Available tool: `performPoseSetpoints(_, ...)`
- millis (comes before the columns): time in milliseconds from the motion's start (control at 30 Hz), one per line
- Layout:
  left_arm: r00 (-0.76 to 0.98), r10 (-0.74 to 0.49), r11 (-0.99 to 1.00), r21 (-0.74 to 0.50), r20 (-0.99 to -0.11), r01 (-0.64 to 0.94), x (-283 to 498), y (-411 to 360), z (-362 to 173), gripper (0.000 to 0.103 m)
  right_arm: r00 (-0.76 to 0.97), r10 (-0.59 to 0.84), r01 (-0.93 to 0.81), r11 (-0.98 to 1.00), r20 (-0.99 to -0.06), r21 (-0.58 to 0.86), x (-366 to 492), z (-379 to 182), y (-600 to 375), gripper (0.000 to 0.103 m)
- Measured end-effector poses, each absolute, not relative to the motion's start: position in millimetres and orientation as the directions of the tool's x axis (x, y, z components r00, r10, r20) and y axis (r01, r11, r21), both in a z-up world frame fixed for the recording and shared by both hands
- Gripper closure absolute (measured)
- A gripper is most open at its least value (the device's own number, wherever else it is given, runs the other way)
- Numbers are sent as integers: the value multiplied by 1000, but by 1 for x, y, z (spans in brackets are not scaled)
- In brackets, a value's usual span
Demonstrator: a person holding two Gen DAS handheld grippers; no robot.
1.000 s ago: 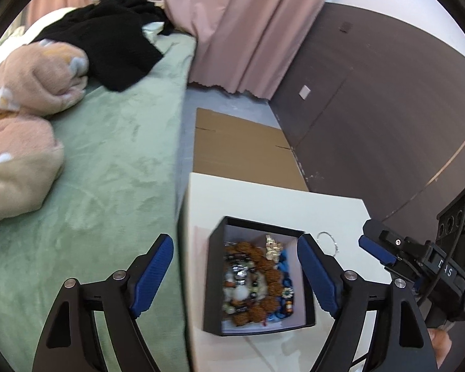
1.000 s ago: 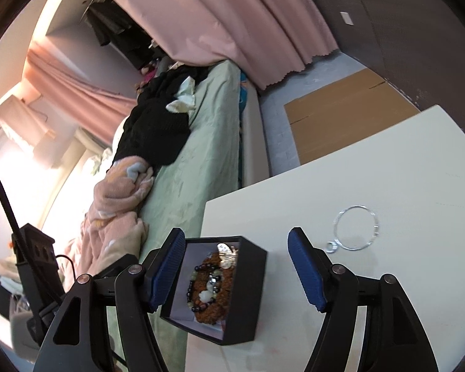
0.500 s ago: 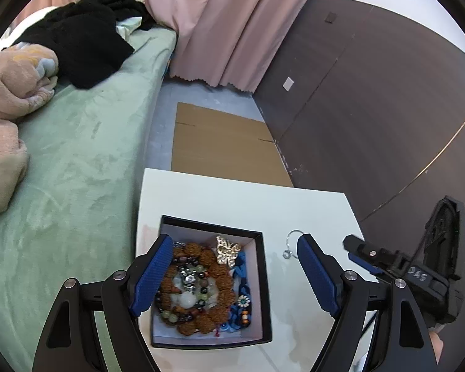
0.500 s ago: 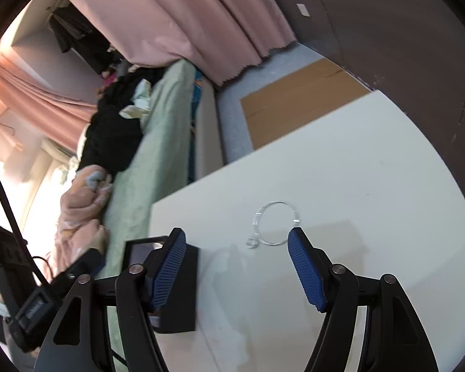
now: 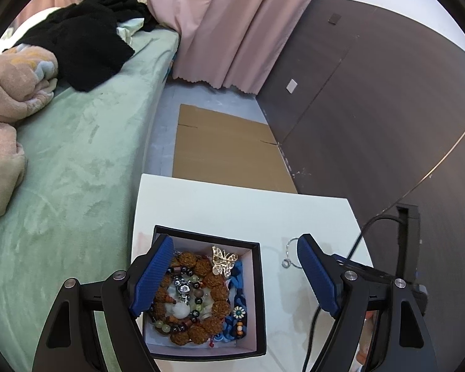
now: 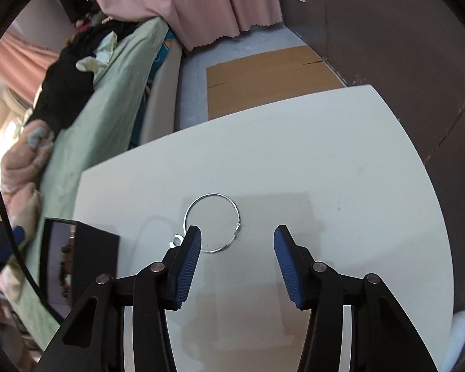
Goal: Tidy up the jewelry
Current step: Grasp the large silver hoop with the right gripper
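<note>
Lying flat on the smooth white table [image 6: 294, 155], a thin silver wire hoop [image 6: 212, 221] with a small ring charm sits just beyond the right gripper [image 6: 237, 260], whose ribbed blue jaws are closing with nothing between them. Beside it, a square black box [image 5: 260, 294] holds knobbly brown beads [image 5: 201, 266] and a gold butterfly [image 5: 223, 262]. The left gripper [image 5: 235, 274] straddles the box, jaws wide.

Home bedroom indicated: bed [image 5: 77, 161] covered in green spread, heaped with black clothing [image 5: 83, 40] and peach blanket [image 5: 12, 86]; pink curtains [image 5: 232, 21] hung beside.
</note>
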State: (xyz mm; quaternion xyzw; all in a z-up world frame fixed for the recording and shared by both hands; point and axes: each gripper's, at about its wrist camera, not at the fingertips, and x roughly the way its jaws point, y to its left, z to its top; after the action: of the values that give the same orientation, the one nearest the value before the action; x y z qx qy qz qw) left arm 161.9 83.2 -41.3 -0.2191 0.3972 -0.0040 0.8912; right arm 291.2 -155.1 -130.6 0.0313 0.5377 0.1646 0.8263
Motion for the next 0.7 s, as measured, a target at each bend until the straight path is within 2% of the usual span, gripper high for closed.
performPoseSetpoints(133,682,-179,904,-391,-709,-170,161,86,-42,20,350,267,-221,955,-898,197,302,-139,-152,78)
performPoseSetpoints(300,681,-165,913,-373,-713,-168,158,89,-40,20,362,217,-215,966,-907,145,303,-140,-148,81)
performPoseSetpoints(400,679,-166,911,-375,-715,-172,158,90,-41,20,372,166,-238,968,-913,78,297,-141,-138,90)
performPoseSetpoints(467,678,-167,910,-376,-716,-173,159,90,-41,20,367,157,-261,963,-917,60,293,-140,-132,91)
performPoseSetpoints(533,678,-169,910,-377,-716,-171,159,89,-41,20,377,130,-280,960,-917,21,289,-140,-129,97)
performPoseSetpoints(700,678,-172,915,-370,-715,-158,161,82,-41,20,361,165,-257,964,-918,72,289,-137,-145,100)
